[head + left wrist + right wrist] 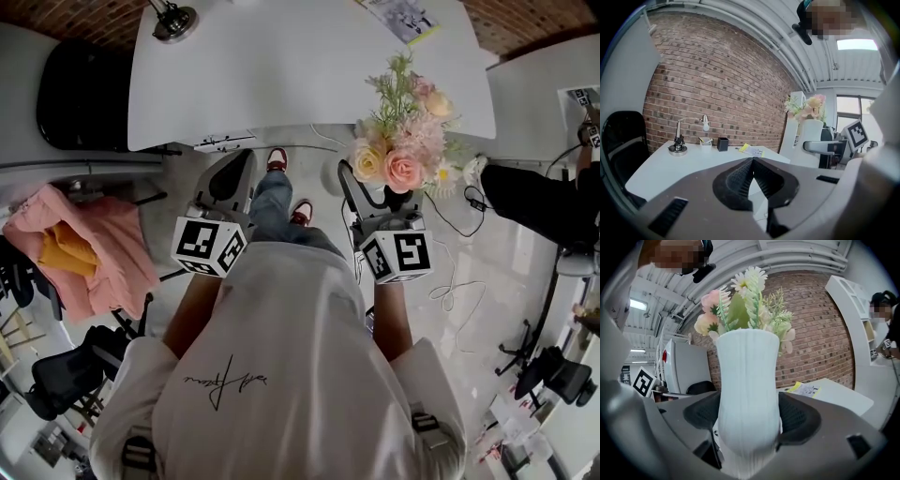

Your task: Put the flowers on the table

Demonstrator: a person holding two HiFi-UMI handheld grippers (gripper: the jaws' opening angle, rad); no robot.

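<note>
A white ribbed vase (747, 399) of pink, cream and white flowers (405, 141) stands upright between the jaws of my right gripper (749, 420), which is shut on it. In the head view the bouquet hangs over the front right edge of the white table (300, 66), held above the floor. My left gripper (228, 183) is to the left at about the same height, shut with nothing between its ribbed pads (740, 180). In the left gripper view the flowers (806, 108) show at the right.
A desk lamp (174, 19) stands at the table's back left, papers (403, 17) at the back right; a small black box (723, 144) sits between them. A black chair (80, 94) stands left of the table. Pink clothes (84, 248) lie at the left. Cables (455, 281) trail over the floor.
</note>
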